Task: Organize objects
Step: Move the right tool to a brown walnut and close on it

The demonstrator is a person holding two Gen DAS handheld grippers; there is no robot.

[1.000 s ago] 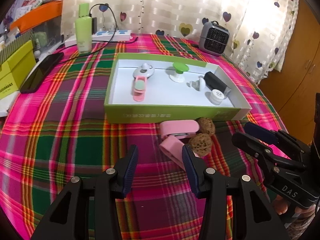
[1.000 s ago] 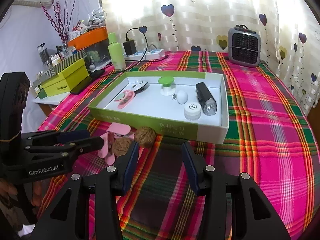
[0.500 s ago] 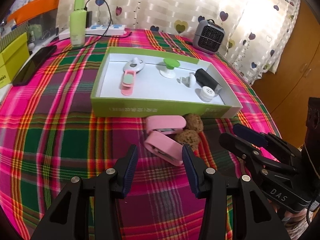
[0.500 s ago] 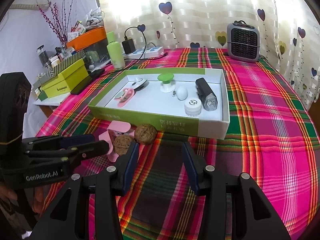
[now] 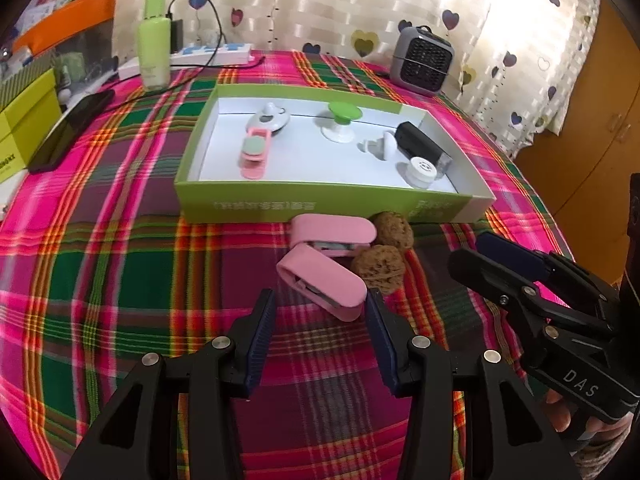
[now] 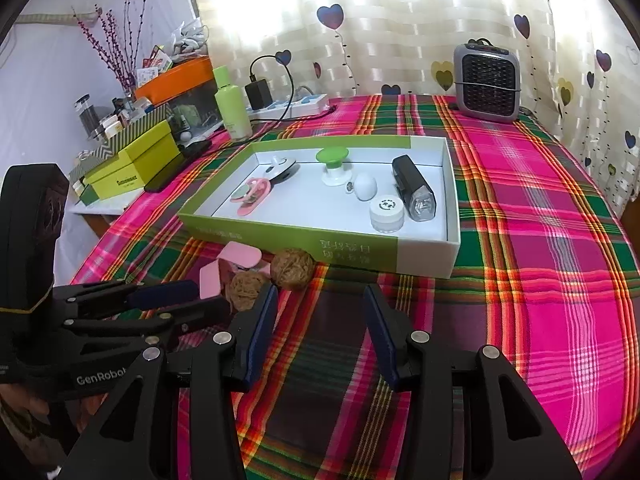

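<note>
Pink stapler (image 5: 322, 282) just ahead of left tongs (image 5: 320, 312), spread apart; right tongs (image 6: 320, 312) spread, low over cloth.

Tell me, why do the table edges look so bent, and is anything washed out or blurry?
Both views are fisheye, so the tablecloth stripes bow and the corners go black. In the right wrist view, daylight through the curtain blows out its top. In the left wrist view, the box print looks soft.
</note>
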